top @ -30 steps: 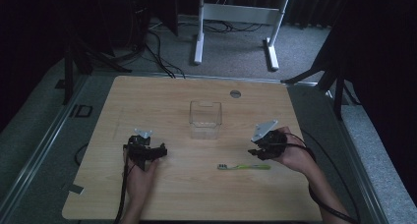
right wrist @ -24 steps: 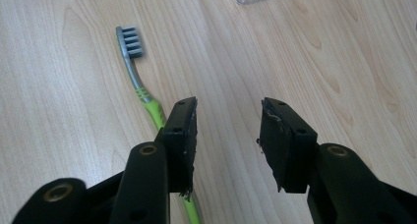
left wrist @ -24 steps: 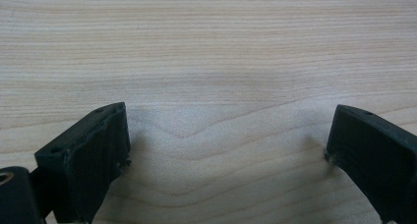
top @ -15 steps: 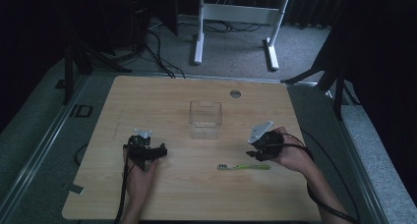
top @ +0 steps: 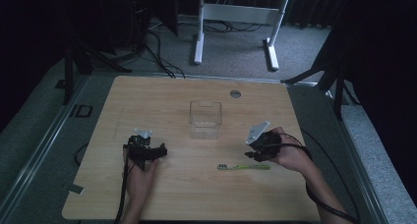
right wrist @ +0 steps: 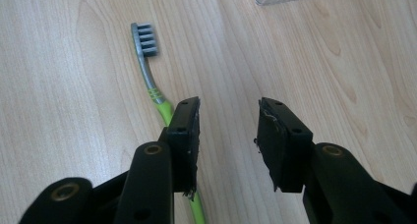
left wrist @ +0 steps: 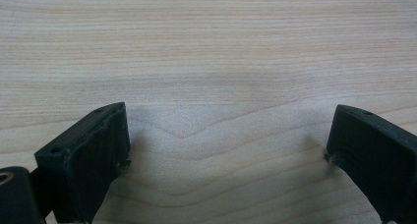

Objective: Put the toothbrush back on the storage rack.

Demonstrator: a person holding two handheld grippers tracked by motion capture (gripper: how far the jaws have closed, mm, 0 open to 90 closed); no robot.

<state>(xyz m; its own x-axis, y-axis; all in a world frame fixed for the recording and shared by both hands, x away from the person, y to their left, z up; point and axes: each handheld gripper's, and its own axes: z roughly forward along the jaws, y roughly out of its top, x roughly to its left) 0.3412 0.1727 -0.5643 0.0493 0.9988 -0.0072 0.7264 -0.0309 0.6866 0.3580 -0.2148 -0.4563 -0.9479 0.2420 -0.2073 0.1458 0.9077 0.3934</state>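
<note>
Left gripper [top: 158,152] rests low with fingers [left wrist: 93,150] spread wide; right gripper [top: 252,155] angles down, fingers [right wrist: 184,130] just closing, nothing between.

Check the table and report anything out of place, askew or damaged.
Nothing stands out. The green toothbrush lies flat and whole on the wooden table, beside the right tongs, not between them; the clear container stands upright.

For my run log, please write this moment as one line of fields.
right hand-held gripper: open, jaws just closing, nothing between | toothbrush: flat on table, beside its jaw | left hand-held gripper: open above bare wood
</note>
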